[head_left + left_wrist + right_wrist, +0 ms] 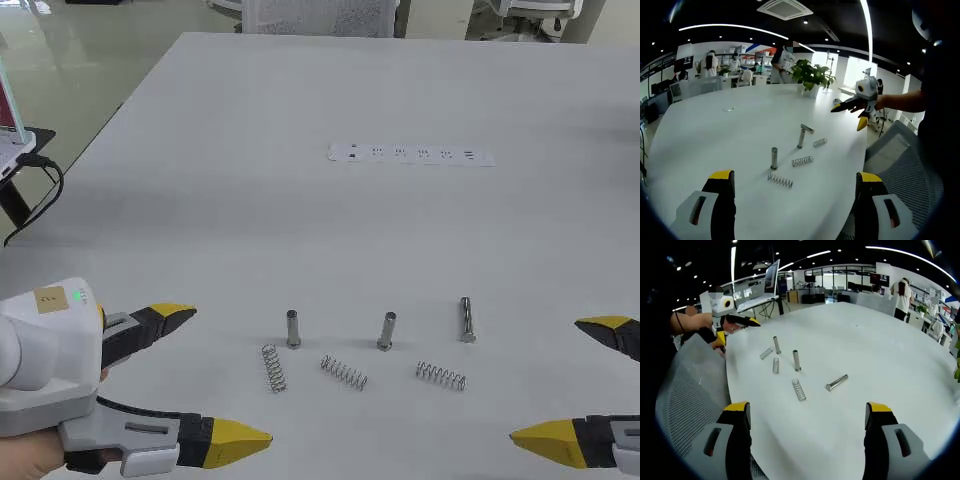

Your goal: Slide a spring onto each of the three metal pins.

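Three short metal pins are in a row on the white table [300,200]. The left pin [293,328] and the middle pin [386,330] stand upright, while the right pin [466,320] lies on its side. Three loose springs [273,368] [343,372] [440,376] lie flat just in front of the pins. My left gripper [225,375] is open at the lower left, apart from the nearest spring. At the lower right my right gripper [548,380] is open and holds nothing. The pins [774,158] [796,360] lie well ahead of both jaw pairs.
A white power strip [410,154] lies further back on the table. A laptop with a black cable [45,180] sits off the table's left edge. Mesh chairs [900,160] stand by the near edge. People and a potted plant [812,75] are beyond the far side.
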`<state>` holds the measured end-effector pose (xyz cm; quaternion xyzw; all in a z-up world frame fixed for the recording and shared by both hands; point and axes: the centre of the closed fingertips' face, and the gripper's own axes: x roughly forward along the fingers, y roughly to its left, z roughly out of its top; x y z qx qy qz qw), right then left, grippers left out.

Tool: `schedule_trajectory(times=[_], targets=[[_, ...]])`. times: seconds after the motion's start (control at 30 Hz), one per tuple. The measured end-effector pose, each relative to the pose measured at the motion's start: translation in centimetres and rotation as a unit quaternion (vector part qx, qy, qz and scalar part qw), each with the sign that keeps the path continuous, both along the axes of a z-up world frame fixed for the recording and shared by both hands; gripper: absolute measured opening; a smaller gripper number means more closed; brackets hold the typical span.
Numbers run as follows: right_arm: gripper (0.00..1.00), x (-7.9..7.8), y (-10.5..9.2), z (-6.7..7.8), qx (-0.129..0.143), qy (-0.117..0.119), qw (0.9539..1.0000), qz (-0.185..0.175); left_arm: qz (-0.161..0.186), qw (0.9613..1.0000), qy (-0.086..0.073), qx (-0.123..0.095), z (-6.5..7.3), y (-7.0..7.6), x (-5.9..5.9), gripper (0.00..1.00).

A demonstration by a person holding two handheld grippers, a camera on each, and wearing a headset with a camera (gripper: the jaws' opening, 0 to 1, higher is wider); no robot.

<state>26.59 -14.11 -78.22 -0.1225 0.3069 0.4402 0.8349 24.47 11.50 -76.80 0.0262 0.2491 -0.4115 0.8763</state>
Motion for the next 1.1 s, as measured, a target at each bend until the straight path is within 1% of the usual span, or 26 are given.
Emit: schedule_trajectory(times=[0.3, 0.53, 0.93, 1.1], targets=[[0.92, 0.04, 0.06, -0.06, 0.002, 0.0, 1.0, 0.001, -0.001, 1.0, 0.004, 0.002, -0.16, 0.01, -0.09, 0.96], [0.92, 0.1, 0.03, 0.05, 0.002, -0.002, 1.0, 0.0, 0.004, 1.0, 0.0, 0.001, -0.01, 0.23, 0.06, 0.97], [0.92, -0.07, 0.16, -0.04, -0.001, 0.0, 1.0, 0.004, 0.002, 1.0, 0.0, 0.0, 0.03, 0.12, 0.04, 0.97], [0.92, 0.11, 0.34, 0.24, 0.005, -0.002, 1.0, 0.005, 0.003, 1.0, 0.0, 0.0, 0.02, 0.19, 0.03, 0.98]])
